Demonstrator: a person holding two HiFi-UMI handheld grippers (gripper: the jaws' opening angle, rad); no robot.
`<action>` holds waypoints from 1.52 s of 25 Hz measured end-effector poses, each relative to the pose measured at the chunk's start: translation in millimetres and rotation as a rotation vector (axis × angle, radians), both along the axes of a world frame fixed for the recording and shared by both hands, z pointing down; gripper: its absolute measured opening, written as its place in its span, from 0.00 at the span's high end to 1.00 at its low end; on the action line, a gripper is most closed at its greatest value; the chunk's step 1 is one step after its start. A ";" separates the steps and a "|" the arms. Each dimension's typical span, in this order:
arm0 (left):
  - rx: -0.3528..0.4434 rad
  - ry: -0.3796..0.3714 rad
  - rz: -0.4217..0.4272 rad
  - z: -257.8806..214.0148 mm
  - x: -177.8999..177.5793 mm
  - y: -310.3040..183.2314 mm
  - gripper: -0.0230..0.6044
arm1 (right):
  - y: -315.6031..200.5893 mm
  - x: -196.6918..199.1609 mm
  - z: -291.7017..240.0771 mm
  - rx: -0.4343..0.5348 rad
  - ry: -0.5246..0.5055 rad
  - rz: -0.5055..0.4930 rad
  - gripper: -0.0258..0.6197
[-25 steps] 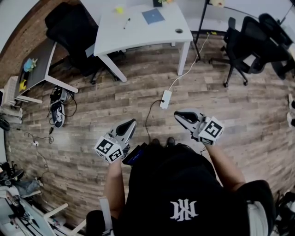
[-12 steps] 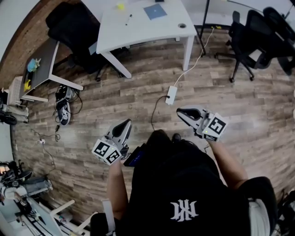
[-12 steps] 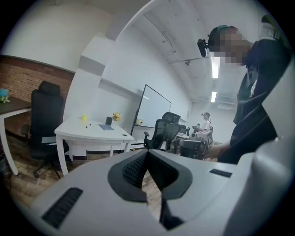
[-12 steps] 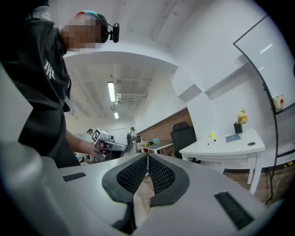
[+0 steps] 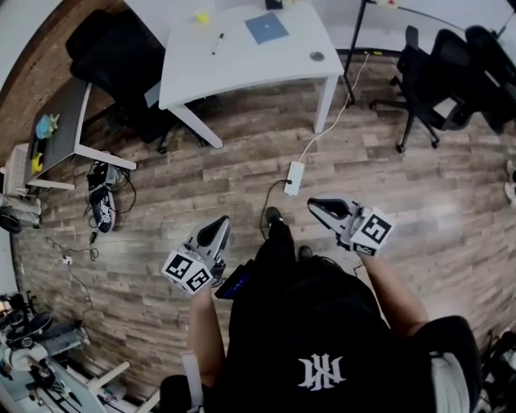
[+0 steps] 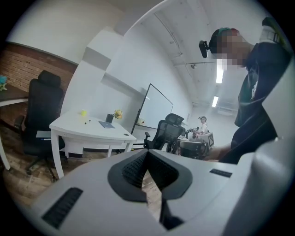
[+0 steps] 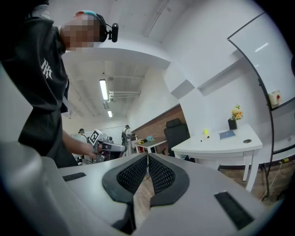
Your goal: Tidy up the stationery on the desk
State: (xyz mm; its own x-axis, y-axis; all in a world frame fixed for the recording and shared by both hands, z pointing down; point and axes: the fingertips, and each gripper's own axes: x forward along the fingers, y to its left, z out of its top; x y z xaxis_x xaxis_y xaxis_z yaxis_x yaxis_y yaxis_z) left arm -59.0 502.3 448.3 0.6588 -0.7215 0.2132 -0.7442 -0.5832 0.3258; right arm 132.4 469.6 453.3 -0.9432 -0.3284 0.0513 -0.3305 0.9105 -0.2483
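The left gripper [image 5: 222, 220] is clenched on nothing: in the left gripper view its dark ribbed pads [image 6: 133, 168] meet at the tip, and only wooden floor [image 5: 201, 173] shows through the gap nearer the camera. The right gripper [image 5: 314, 204] is clenched and empty too, its pads [image 7: 161, 175] touching at the front. Both are held low in front of the person, one at each side of the body, pointing toward the far side of the room.

The white desk [image 5: 242, 68] stands at the far end, well apart from both grippers. On it lie a blue notebook [image 5: 266, 27] toward the far right, a dark pen [image 5: 217, 42] to the left of the notebook, and a small yellow thing [image 5: 202, 17] near the far left corner. A dark pot of yellow flowers [image 7: 236, 119] stands at the desk's far edge beside the notebook.

A black office chair [image 5: 109, 48] sits just left of the desk. A white power strip [image 5: 293, 176] lies on the floor between the desk and the person, its cable running toward the desk
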 end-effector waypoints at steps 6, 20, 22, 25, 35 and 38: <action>0.017 0.003 0.019 -3.4 -25.8 -76.5 0.97 | -70.7 -19.3 -3.6 0.012 0.042 0.037 0.90; 0.075 0.041 0.050 -16.8 -113.6 -218.1 0.97 | -209.1 -81.5 -15.4 0.036 0.106 0.140 0.90; 0.074 0.057 0.048 -15.7 -117.9 -227.4 0.97 | -221.0 -85.1 -17.0 0.035 0.105 0.146 0.90; 0.053 0.063 0.058 -7.2 -119.8 -236.9 0.97 | -233.6 -88.0 -17.3 0.029 0.103 0.158 0.90; 0.030 0.059 0.049 5.1 -133.1 -286.8 0.97 | -285.5 -105.7 -8.7 0.017 0.088 0.150 0.90; 0.024 0.061 0.048 3.5 -137.4 -310.6 0.97 | -310.3 -111.6 -5.7 0.032 0.104 0.140 0.90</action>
State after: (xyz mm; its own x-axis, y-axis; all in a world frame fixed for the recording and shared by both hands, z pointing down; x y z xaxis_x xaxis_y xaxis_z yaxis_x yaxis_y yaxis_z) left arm -196.4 191.7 451.7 0.7041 -0.6932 0.1542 -0.6941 -0.6260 0.3554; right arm 20.8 159.2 447.6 -0.8780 -0.4595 0.1342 -0.4775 0.8604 -0.1780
